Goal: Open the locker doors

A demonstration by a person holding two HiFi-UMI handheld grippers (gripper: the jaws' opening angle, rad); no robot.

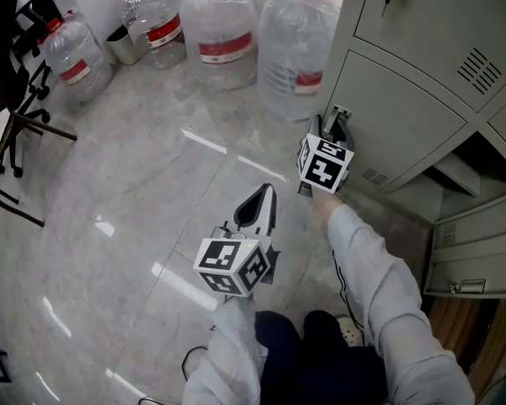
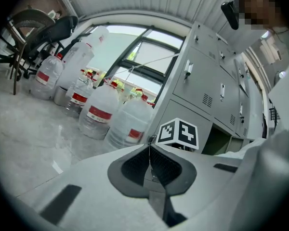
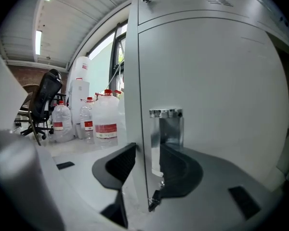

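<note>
— Where is the locker door?
— In the bank of grey lockers at the head view's right, above the bottom row; its free edge with the chrome handle faces the big water bottles.
— And the right gripper?
— Its jaws stand part-way apart and clamp that free edge; one pad lies on the outer side, the other at the handle; the gripper points nearly level.
— The left gripper?
— Well apart from the lockers, over the pale floor; its jaws are pressed together with nothing between them.
— Anything else?
— A bottom door at the right stands swung out.
</note>
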